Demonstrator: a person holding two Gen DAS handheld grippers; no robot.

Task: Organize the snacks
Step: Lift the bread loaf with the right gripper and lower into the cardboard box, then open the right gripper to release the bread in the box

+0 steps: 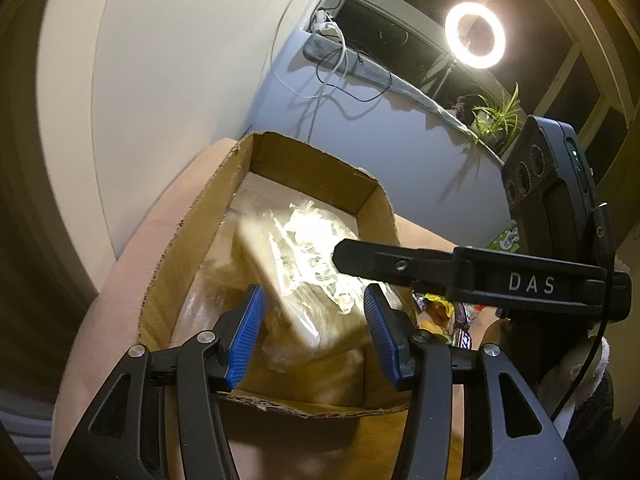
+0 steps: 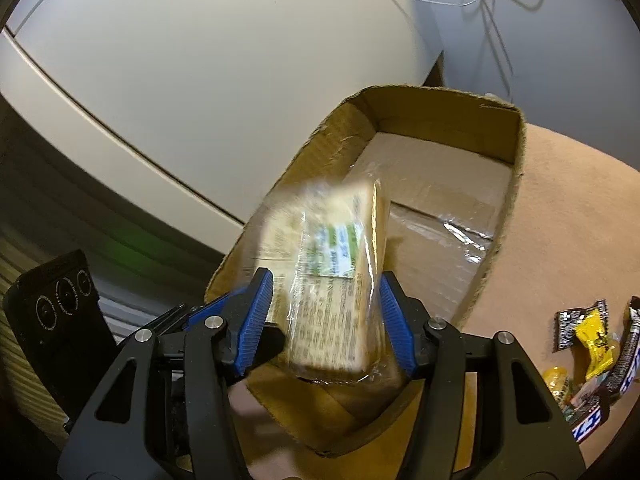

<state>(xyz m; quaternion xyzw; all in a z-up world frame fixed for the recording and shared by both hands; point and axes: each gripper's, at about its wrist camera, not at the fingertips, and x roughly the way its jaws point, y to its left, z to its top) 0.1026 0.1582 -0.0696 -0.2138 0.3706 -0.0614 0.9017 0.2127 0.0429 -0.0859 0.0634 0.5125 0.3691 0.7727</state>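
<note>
A room in a home, filmed at night. At upper right, dark window panes (image 1: 420, 12) sit above a sill holding a potted spider plant (image 1: 498, 118), a lit ring light (image 1: 475, 35) and trailing charger cables (image 1: 332, 52). Below, a cardboard box (image 1: 192, 236) rests on a peach-coloured cushioned surface (image 1: 132, 264).

Box (image 2: 420, 120) was raw corrugated cardboard, matt, torn rough edges, glossy clear tape across its floor. Snack pack (image 2: 340, 280) was in clear crinkly film, very shiny, with a printed paper label. Gripper pads (image 1: 248, 336) were ribbed blue rubber on matt black plastic with bright metal screws. Tabletop (image 2: 560, 220) looked like matt tan cloth
</note>
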